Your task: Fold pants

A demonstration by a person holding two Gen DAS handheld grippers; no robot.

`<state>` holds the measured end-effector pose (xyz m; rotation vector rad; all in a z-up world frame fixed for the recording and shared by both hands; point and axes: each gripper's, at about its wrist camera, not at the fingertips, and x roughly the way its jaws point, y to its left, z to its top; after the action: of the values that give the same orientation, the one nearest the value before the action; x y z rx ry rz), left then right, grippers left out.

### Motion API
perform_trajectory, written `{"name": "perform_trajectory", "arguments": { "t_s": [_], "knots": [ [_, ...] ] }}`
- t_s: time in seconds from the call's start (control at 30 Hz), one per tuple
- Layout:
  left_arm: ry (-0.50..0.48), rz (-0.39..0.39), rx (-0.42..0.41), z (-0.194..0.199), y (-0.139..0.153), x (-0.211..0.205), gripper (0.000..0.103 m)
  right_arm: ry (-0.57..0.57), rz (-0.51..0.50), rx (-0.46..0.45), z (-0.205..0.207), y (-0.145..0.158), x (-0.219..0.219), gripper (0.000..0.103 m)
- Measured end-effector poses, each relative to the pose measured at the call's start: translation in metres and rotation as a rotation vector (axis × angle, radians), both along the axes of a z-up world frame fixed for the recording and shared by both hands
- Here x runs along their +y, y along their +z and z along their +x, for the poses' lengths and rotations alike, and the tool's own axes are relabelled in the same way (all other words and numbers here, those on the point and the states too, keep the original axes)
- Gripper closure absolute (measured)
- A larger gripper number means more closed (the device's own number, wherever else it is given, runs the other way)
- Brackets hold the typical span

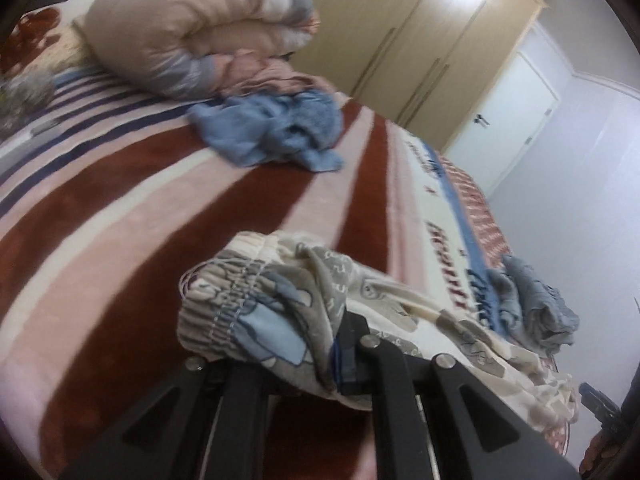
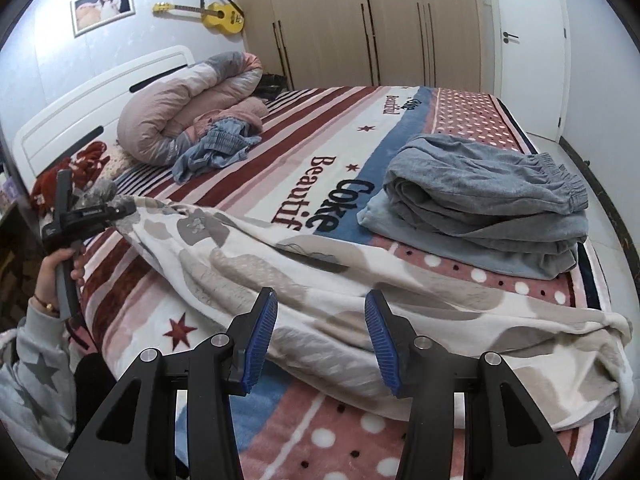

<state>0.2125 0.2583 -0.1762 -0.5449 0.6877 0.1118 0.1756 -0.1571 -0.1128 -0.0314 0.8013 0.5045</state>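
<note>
1. Left tool (image 1: 340, 360) pressed together on the gathered elastic waistband of cream fleece pants with grey and pale blue patches (image 1: 280, 304), that end lifted off the bed.
2. Same left tool (image 2: 116, 214) seen at far left in the right wrist view, gripped by a hand (image 2: 60, 268) in a grey star-print sleeve, pinching one end of the pants (image 2: 320, 280).
3. Right tool (image 2: 320, 336) spread, blue ribbed pads (image 2: 260, 340) apart above the pants; contact with the fabric cannot be told.
4. Pants stretched diagonally across the near part of the bed, sagging from the raised left end to the right edge of the mattress.
5. Striped red, pink and cream blanket with dark lettering (image 2: 280, 152) covering the bed beneath.
6. Folded stack of grey garments (image 2: 480, 200) lying just beyond the pants, on the right.
7. Crumpled blue denim garment (image 2: 216, 148) further back, beside a rolled pink and grey quilt (image 2: 180, 112) near the white headboard.
</note>
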Motion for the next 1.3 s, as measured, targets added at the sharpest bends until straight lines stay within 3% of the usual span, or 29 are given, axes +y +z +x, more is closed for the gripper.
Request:
{"name": "perform_trajectory", "arguments": {
  "t_s": [0.1, 0.2, 0.37, 0.43, 0.5, 0.57, 0.7, 0.8, 0.9, 1.07, 1.13, 1.17, 1.2, 1.3],
  "knots": [
    [0.079, 0.048, 0.013, -0.015, -0.005, 0.026, 0.096, 0.007, -0.01, 0.032, 0.002, -0.007, 0.006, 0.062],
    [0.133, 0.033, 0.02, -0.029, -0.008, 0.056, 0.096, 0.033, -0.029, 0.048, 0.003, -0.015, 0.018, 0.062],
    [0.075, 0.089, 0.029, -0.035, -0.006, 0.051, 0.093, 0.081, -0.008, 0.113, 0.024, -0.033, 0.047, 0.062],
    [0.058, 0.065, 0.016, -0.035, -0.006, 0.048, 0.087, 0.127, -0.008, 0.142, 0.037, -0.043, 0.071, 0.062],
    [0.042, 0.019, 0.005, -0.034, -0.007, 0.049, 0.07, 0.156, -0.006, 0.169, 0.047, -0.052, 0.089, 0.062],
    [0.037, 0.002, 0.01, -0.033, -0.009, 0.049, 0.065, 0.163, -0.014, 0.204, 0.065, -0.063, 0.105, 0.062],
    [0.054, -0.048, 0.037, -0.033, -0.019, 0.056, 0.049, 0.123, -0.076, 0.217, 0.1, -0.08, 0.124, 0.062],
    [0.078, -0.044, 0.068, -0.033, -0.029, 0.06, 0.038, 0.073, -0.066, 0.223, 0.121, -0.087, 0.124, 0.062],
    [0.08, -0.083, 0.086, -0.032, -0.041, 0.064, 0.035, 0.013, -0.105, 0.219, 0.139, -0.095, 0.122, 0.062],
    [0.099, -0.09, 0.069, -0.026, -0.045, 0.066, 0.037, -0.004, -0.091, 0.22, 0.145, -0.096, 0.122, 0.062],
    [0.109, -0.084, 0.054, -0.025, -0.041, 0.066, 0.064, 0.007, -0.077, 0.195, 0.137, -0.085, 0.12, 0.062],
    [0.096, -0.088, 0.054, -0.023, -0.04, 0.066, 0.083, 0.011, -0.071, 0.179, 0.13, -0.079, 0.118, 0.062],
    [0.075, -0.092, 0.052, -0.02, -0.037, 0.064, 0.09, 0.014, -0.067, 0.162, 0.124, -0.072, 0.116, 0.062],
    [0.07, -0.001, 0.022, -0.019, -0.019, 0.049, 0.094, 0.023, -0.041, 0.117, 0.1, -0.053, 0.102, 0.062]
  ]
}}
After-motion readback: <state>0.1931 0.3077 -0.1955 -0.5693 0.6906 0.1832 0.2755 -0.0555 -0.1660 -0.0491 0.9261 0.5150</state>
